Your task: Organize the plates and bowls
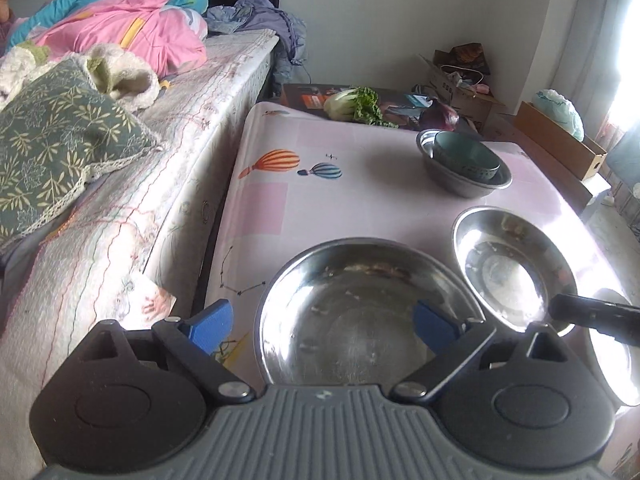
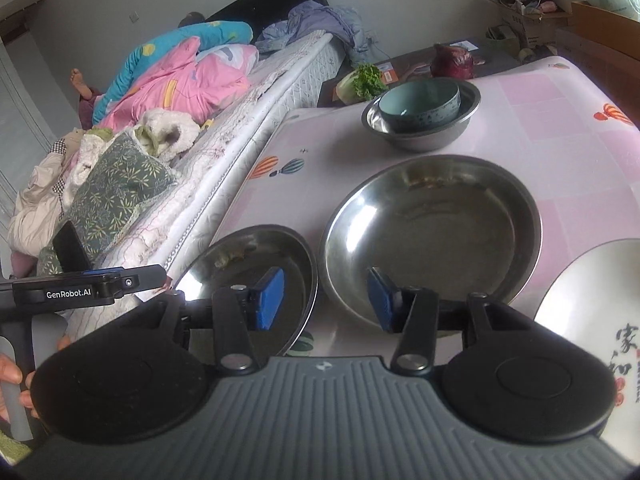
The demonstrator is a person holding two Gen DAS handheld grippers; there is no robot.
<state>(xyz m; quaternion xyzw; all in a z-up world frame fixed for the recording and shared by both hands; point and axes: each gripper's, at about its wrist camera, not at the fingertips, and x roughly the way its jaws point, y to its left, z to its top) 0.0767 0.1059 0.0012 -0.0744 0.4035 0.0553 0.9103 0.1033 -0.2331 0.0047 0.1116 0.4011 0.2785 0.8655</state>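
Two steel plates lie side by side on the pink tablecloth. In the left wrist view my left gripper [image 1: 324,322] is open, its blue pads on either side of the left rim of the near steel plate [image 1: 360,312]; the second steel plate [image 1: 516,268] lies to its right. In the right wrist view my right gripper [image 2: 326,296] is open, hovering between the left plate [image 2: 248,264] and the larger plate [image 2: 436,232]. A teal bowl [image 2: 420,104] sits inside a steel bowl [image 2: 424,136] farther back. A white ceramic plate [image 2: 592,320] with red and black characters lies at the right.
A bed with a mattress [image 1: 168,168], pillow and quilts runs along the table's left edge. A leafy cabbage [image 1: 352,106] and a red onion [image 1: 438,116] lie beyond the table's far edge. Cardboard boxes [image 1: 464,88] stand by the back wall.
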